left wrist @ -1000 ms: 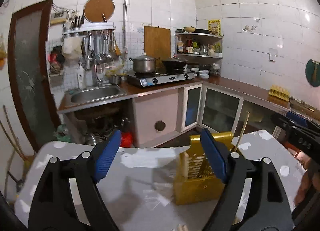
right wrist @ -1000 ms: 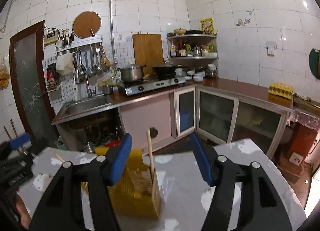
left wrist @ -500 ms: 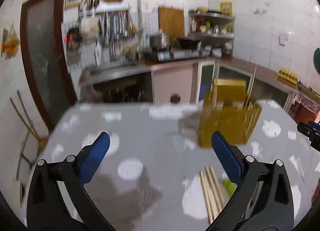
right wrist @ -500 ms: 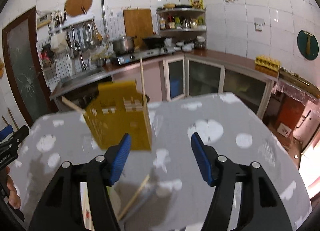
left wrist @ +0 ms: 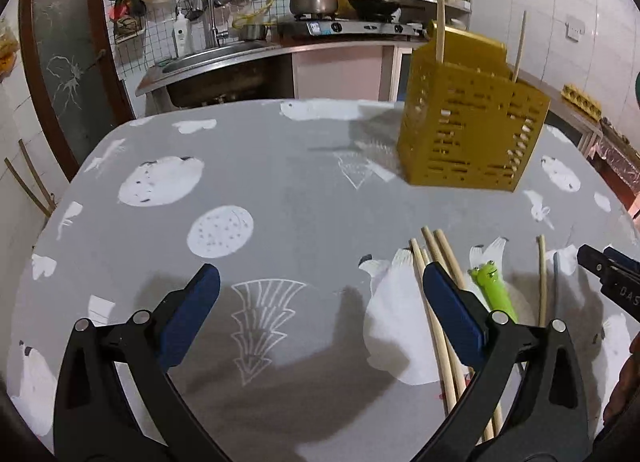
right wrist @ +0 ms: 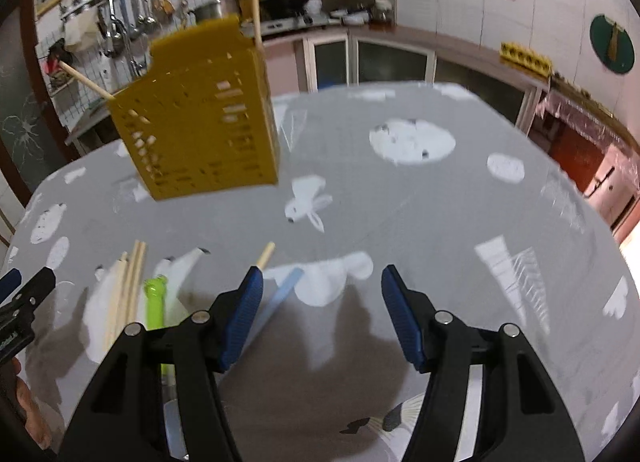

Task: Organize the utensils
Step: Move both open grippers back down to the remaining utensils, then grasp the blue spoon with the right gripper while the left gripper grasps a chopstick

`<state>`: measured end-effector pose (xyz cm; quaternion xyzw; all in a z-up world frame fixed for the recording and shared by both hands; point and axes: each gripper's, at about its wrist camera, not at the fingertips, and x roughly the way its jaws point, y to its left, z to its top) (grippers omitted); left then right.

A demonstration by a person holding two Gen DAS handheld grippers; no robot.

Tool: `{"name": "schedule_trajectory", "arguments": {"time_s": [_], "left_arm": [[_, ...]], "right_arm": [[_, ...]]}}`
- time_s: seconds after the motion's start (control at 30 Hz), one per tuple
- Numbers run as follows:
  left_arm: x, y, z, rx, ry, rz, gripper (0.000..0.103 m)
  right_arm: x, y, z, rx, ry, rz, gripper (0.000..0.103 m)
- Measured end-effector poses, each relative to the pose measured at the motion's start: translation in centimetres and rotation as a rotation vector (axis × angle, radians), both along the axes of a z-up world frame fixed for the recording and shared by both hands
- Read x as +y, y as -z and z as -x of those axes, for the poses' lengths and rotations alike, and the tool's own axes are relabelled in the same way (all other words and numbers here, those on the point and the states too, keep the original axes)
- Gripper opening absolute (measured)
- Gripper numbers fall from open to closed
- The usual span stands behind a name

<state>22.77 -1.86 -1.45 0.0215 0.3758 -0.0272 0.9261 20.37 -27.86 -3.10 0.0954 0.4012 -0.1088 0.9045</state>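
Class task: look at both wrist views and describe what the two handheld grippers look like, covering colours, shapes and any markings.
Both match. The left gripper and right gripper each have two black, angular plastic arms with triangular cut-outs and silver round rivets at the joints. Each finger ends in a blue, finely ribbed pad. In the left view, the other gripper's side shows partial white lettering. No cables or sleeves are visible.

Black left gripper (left wrist: 320,304), blue-padded jaws, silver screws
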Motion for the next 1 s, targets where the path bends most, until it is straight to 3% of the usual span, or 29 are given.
{"name": "schedule_trajectory", "arguments": {"time_s": [0.2,0.37,0.47,0.53,0.8,1.0], "left_arm": [[-0.5,1.7,-1.3,0.058,-0.010,0.016,0.098],[-1.1,2.1,-2.1,0.069,-0.010,0.019,0.098],[-1.5,2.0,-2.6,0.066,-0.004,0.018,0.098],[-1.7,2.1,-2.8,0.071,-0.002,0.017,0.097],[-2.5,3.4,-3.6,0.127,0.038,0.030,0.080],[-2.6,3.4,-3.4,0.115,0.047,0.046,0.080]], "right_arm": [[0.2,1.4,-1.9,0.056,0.009,-0.045,0.040],[0.8,2.3,-3.2,0.098,0.023,-0.074,0.032],[1.6,2.6,-3.9,0.117,0.035,-0.032,0.028],[1.8,2.6,-4.0,0.112,0.014,-0.032,0.015],[0.5,2.2,-3.4,0.117,-0.066,0.010,0.011],[-1.0,2.2,-2.5,0.112,-0.069,0.006,0.011]]}}
